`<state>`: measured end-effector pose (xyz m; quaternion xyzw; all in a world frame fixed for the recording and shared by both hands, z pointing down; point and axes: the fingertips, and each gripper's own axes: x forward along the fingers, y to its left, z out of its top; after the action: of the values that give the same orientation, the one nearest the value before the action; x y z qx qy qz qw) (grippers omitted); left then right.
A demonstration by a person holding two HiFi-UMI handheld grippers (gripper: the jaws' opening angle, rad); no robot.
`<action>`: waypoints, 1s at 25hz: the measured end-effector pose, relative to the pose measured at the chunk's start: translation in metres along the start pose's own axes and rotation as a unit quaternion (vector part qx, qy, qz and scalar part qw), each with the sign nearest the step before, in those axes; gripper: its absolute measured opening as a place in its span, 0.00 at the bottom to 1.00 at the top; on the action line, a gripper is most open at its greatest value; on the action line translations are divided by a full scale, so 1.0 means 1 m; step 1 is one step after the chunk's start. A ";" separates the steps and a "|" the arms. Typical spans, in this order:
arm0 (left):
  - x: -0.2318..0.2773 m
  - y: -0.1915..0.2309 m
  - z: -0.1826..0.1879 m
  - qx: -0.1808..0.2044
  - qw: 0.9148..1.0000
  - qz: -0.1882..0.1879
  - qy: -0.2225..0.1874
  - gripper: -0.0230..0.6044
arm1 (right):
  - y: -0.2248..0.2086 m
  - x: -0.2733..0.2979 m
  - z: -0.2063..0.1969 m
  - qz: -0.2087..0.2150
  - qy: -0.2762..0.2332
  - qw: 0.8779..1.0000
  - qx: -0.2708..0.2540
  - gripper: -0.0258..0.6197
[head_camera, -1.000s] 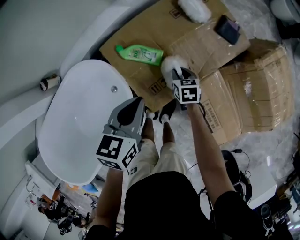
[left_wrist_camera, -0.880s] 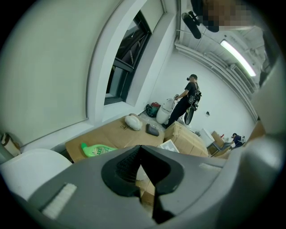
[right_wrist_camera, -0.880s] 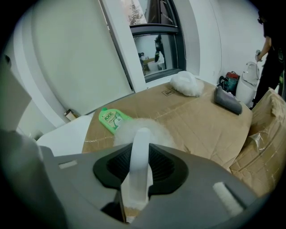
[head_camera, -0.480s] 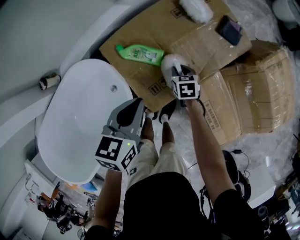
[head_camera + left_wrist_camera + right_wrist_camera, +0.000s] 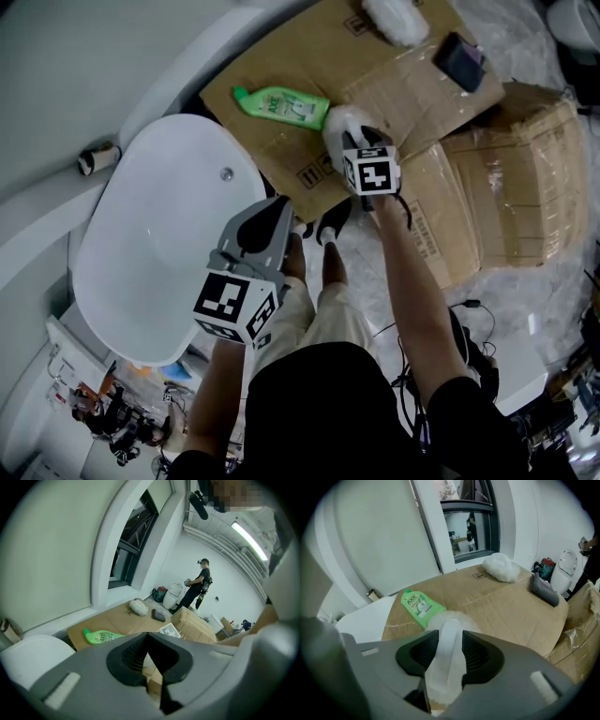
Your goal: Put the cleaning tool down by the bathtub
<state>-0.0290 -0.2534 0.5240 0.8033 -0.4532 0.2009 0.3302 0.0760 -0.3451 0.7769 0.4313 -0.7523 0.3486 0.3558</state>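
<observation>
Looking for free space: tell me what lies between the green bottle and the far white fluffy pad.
Only bare cardboard between green bottle and fluffy pad, clearest in the right gripper view.

Our left gripper (image 5: 277, 208): jaws together, empty, left arm (image 5: 221, 380) bent close. Our right gripper (image 5: 353, 139): right arm (image 5: 409, 281) outstretched, jaws just opening wider, white handle (image 5: 449, 653) loose between.

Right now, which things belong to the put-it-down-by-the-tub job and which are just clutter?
Job: cleaning tool, bathtub.
Lying about: green bottle, white fluffy pad, dark grey block, tape roll, cardboard boxes.
</observation>
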 end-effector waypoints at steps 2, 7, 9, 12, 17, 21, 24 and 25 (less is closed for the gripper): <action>-0.002 -0.002 0.000 0.001 1.000 -0.001 -0.002 0.03 | 0.000 -0.002 0.001 -0.001 -0.002 1.000 -0.001 0.27; -0.010 -0.007 -0.002 0.003 1.000 0.002 -0.005 0.03 | 0.001 -0.015 0.007 0.000 -0.014 1.000 -0.004 0.28; -0.014 -0.009 -0.003 0.004 1.000 0.004 -0.008 0.03 | 0.003 -0.020 0.009 0.002 -0.021 1.000 -0.006 0.28; -0.021 -0.013 -0.004 0.007 1.000 0.006 -0.014 0.03 | 0.006 -0.029 0.012 0.004 -0.028 1.000 -0.011 0.28; -0.037 -0.020 -0.005 0.009 1.000 0.012 -0.025 0.03 | 0.015 -0.047 0.014 0.005 -0.043 0.999 -0.017 0.28; -0.050 -0.024 -0.005 0.015 0.999 0.016 -0.032 0.03 | 0.022 -0.064 0.015 0.006 -0.054 0.998 -0.021 0.28; -0.061 -0.026 -0.004 0.019 0.999 0.018 -0.038 0.03 | 0.027 -0.076 0.014 0.004 -0.061 0.998 -0.022 0.28; -0.065 -0.027 -0.004 0.019 0.999 0.019 -0.040 0.03 | 0.030 -0.080 0.013 0.004 -0.062 0.998 -0.022 0.28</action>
<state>-0.0394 -0.2017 0.4773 0.8081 -0.4770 0.1838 0.2926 0.0765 -0.3125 0.6965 0.4416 -0.7820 0.3057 0.3164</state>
